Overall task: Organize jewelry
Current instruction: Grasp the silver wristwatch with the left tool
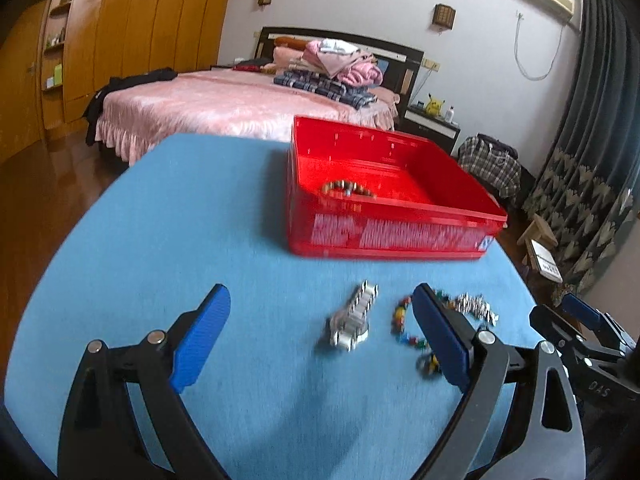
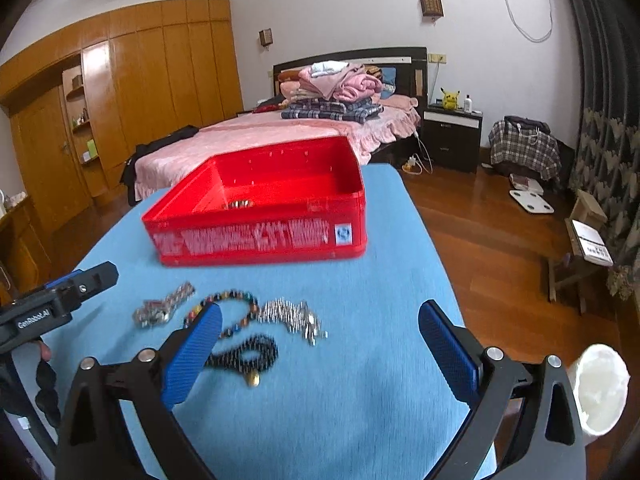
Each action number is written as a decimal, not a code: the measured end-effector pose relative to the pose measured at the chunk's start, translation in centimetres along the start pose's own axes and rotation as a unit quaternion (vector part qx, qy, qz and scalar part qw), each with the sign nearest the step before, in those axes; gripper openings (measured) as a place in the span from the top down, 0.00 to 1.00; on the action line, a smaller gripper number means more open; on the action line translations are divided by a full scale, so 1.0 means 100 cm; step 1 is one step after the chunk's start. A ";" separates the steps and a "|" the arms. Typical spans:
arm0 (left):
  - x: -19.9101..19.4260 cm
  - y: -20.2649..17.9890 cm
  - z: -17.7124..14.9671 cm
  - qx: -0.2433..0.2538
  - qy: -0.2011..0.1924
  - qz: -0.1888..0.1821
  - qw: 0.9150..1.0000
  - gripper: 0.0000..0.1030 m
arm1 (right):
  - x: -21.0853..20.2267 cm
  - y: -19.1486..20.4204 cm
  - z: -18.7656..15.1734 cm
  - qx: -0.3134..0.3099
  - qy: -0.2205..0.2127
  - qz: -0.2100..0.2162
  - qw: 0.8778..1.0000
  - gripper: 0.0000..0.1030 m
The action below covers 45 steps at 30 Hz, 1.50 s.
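Both the left gripper (image 1: 322, 322) and right gripper (image 2: 320, 340) hover with fingers spread wide and empty over a silver metal watch (image 1: 352, 320), multicoloured bead bracelet (image 2: 232, 312) and open red plastic crate (image 2: 260, 236) on the blue tabletop (image 1: 160, 240).

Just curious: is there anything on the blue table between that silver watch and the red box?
No, only bare blue tablecloth lies between the silver watch and the red box, best seen in the left wrist view.

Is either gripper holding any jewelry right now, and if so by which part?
Nothing is held. The left gripper and right gripper are both open over the blue table; the watch and bead bracelet lie loose.
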<state>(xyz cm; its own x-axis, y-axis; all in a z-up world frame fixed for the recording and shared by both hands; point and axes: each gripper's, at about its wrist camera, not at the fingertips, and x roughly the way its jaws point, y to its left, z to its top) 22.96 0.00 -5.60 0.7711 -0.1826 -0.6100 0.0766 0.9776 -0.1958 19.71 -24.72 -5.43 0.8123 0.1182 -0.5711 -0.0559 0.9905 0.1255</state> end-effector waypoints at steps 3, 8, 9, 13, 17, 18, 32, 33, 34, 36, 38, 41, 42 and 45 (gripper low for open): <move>0.005 -0.003 -0.010 0.007 0.017 0.005 1.000 0.13 | -0.002 -0.002 -0.009 0.000 0.007 -0.003 1.000 0.06; 0.015 -0.008 -0.018 0.013 0.037 0.007 0.999 0.13 | -0.003 -0.003 -0.017 0.003 0.010 -0.002 1.000 0.06; 0.015 -0.010 -0.019 0.014 0.039 0.007 0.999 0.13 | -0.003 -0.003 -0.017 0.002 0.010 -0.002 1.000 0.06; 0.023 -0.014 -0.018 0.019 0.048 0.007 0.999 0.13 | -0.003 -0.003 -0.019 0.002 0.006 -0.001 1.000 0.06; 0.032 -0.016 -0.016 0.018 0.060 0.004 0.998 0.15 | -0.003 -0.004 -0.020 0.003 0.007 -0.001 1.000 0.06; 0.034 -0.017 -0.016 0.018 0.065 0.001 0.998 0.19 | -0.003 -0.004 -0.019 0.003 0.007 -0.001 1.000 0.06; 0.049 -0.029 -0.017 0.047 0.104 0.008 0.993 0.45 | -0.001 -0.003 -0.018 0.004 0.006 0.000 1.000 0.06; 0.049 -0.032 -0.018 0.053 0.105 0.010 0.993 0.50 | -0.001 -0.003 -0.018 0.004 0.006 -0.001 1.000 0.06; 0.050 -0.034 -0.018 0.060 0.105 0.014 0.993 0.50 | -0.001 -0.003 -0.017 0.004 0.006 -0.001 1.000 0.06; 0.050 -0.037 -0.018 0.068 0.106 0.016 0.992 0.56 | -0.001 -0.004 -0.016 0.005 0.006 -0.001 1.000 0.06; 0.050 -0.037 -0.018 0.072 0.105 0.016 0.992 0.65 | 0.000 -0.005 -0.015 0.006 0.006 -0.001 1.000 0.06; 0.049 -0.035 -0.017 0.067 0.104 0.017 0.992 0.71 | 0.000 -0.005 -0.015 0.006 0.006 0.000 1.000 0.06; 0.049 -0.035 -0.017 0.066 0.103 0.016 0.992 0.71 | 0.000 -0.005 -0.015 0.006 0.006 0.000 1.000 0.06; 0.049 -0.036 -0.018 0.063 0.101 0.017 0.993 0.72 | 0.003 -0.005 -0.015 0.003 0.009 0.002 1.000 0.06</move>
<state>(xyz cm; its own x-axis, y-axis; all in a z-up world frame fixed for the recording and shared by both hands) 25.36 -4.56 -9.24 0.6335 -0.1548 -0.7581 0.1420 0.9864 -0.0828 19.13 -25.07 -6.85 0.8011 0.1243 -0.5855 -0.0559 0.9895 0.1336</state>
